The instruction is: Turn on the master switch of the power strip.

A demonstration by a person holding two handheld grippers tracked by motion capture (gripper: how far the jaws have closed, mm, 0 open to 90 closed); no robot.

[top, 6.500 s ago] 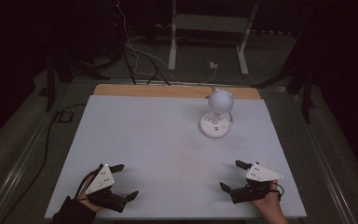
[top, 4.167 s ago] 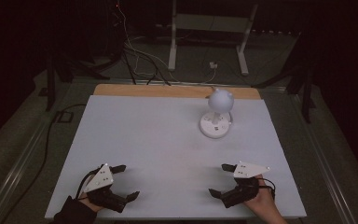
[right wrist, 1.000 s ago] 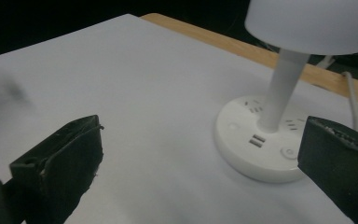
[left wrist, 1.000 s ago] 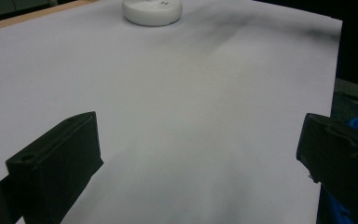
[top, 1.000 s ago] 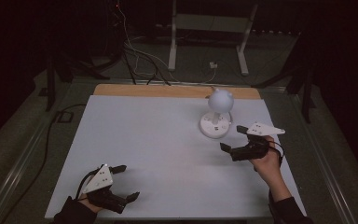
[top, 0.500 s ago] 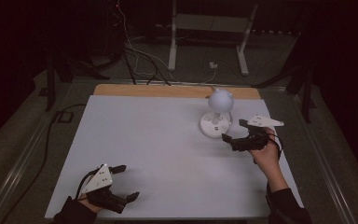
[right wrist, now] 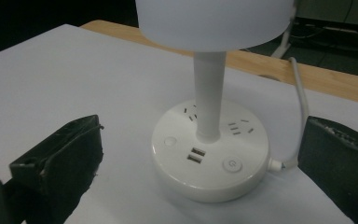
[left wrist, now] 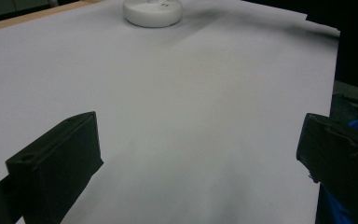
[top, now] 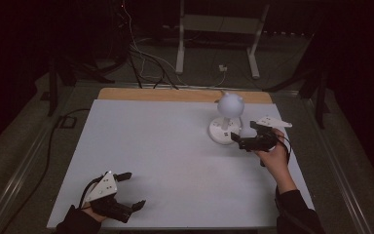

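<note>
Lamp: a white table lamp (top: 228, 119) stands upright on the table (top: 165, 156), toward the far edge at about 1 o'clock from the table's middle; round shade on a thin stem, wide round base.
Lamp base: in the right gripper view the base (right wrist: 209, 149) shows two USB ports, socket slots and two round buttons on its top face; a white cable (right wrist: 298, 107) leaves its side toward the wooden far edge.
Right tongs: the right tongs (top: 248, 136) are held just beside the base, at about 4 o'clock from the lamp, pointing at it; jaws spread wide, nothing between them. In their own view the base lies between the two jaws but farther ahead, not touched.
Left tongs: the left tongs (top: 129, 191) rest at the table's near left corner, about 7 o'clock from the middle, well apart from the lamp; jaws spread, holding nothing. From them the lamp lies far off at about 1 o'clock.
Table: white sheet over a wooden top.
</note>
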